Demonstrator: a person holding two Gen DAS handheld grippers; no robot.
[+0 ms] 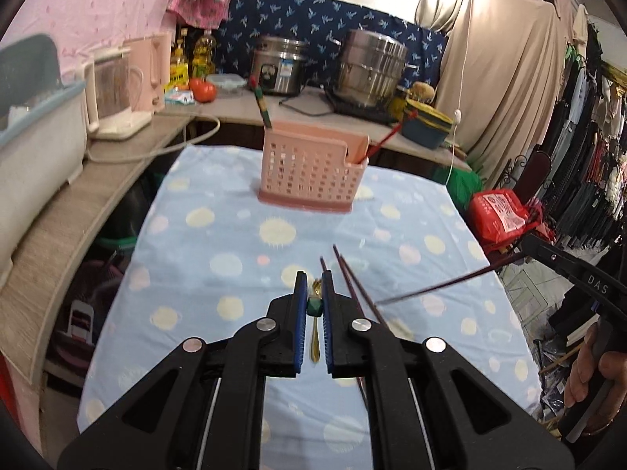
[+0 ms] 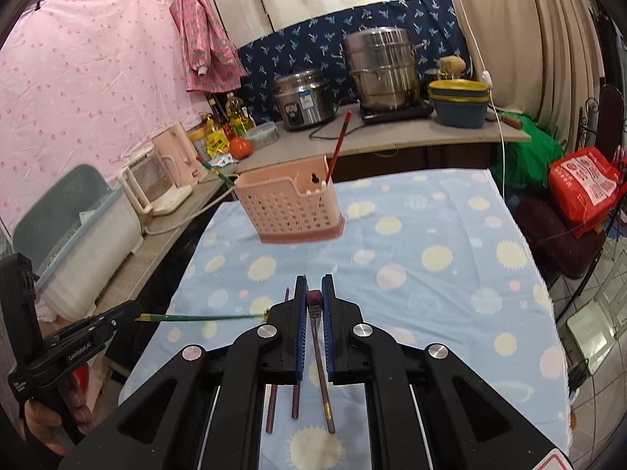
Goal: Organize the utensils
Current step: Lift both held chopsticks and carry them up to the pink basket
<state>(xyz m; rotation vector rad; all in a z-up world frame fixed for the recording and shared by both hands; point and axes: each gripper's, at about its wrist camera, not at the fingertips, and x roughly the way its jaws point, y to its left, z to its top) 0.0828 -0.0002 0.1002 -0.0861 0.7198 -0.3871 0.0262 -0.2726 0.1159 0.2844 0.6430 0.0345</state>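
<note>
Cluttered kitchen, table (image 1: pixel 219 235): left tongs (image 1: pixel 314 293) clamp slim slippery spoon (image 1: pixel 314 313); right tongs (image 2: pixel 313 293) pinch stiff chopstick (image 2: pixel 319 352) near end; rack (image 1: pixel 311 172) ahead.

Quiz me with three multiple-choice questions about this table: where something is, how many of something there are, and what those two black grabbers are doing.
1. Where does the pink basket stand?
A. on the blue spotted cloth
B. on the counter by the pots
C. on the floor

2. How many sticks stand in the basket?
A. none
B. two
C. five

3. What are the grabbers doing?
A. both are wide open and hold nothing
B. each clamps one utensil
C. both are lifting the basket

Answers:
1 A: the pink basket sits on the blue spotted cloth.
2 B: a green-and-red stick and a red stick poke out of it.
3 B: the left gripper clamps a green-handled utensil, and the right gripper clamps a dark chopstick.
</note>
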